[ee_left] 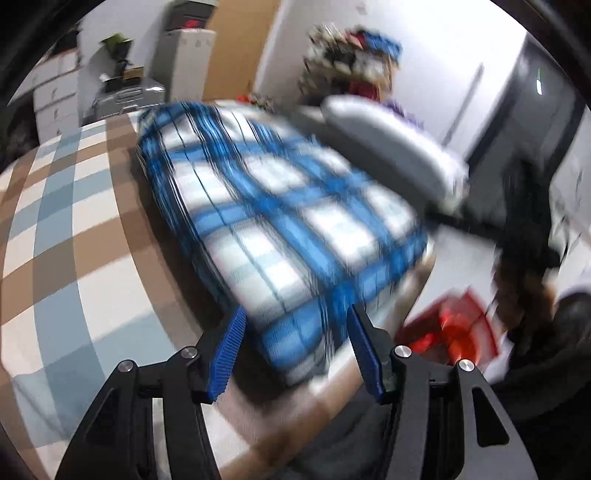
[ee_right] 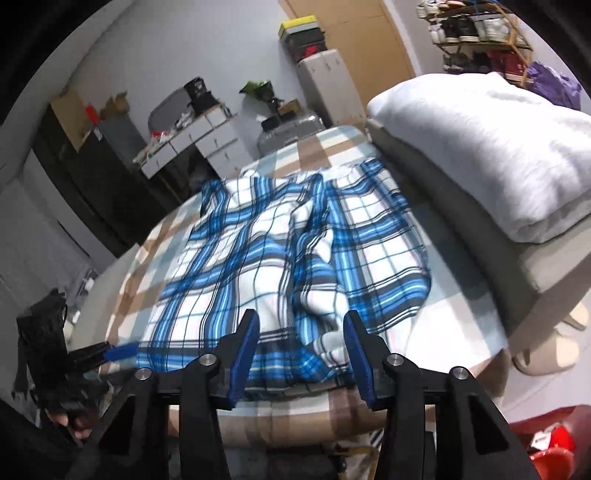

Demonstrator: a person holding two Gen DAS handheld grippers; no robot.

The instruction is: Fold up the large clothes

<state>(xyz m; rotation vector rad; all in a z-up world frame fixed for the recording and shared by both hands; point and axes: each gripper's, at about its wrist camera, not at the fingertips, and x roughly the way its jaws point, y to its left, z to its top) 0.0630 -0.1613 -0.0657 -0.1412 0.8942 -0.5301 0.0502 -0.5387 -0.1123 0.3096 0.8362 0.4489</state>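
Note:
A blue and white plaid shirt lies spread and rumpled on a table covered with a checked cloth. In the left wrist view the shirt is motion-blurred. My left gripper is open, its blue fingers at the shirt's near corner, holding nothing. It also shows in the right wrist view at the shirt's left edge. My right gripper is open over the shirt's near hem. The right gripper shows blurred in the left wrist view, state unclear there.
A white pillow lies on a grey cushion at the table's right. Drawers, a suitcase and a shoe rack stand behind. A red object is low beside the table.

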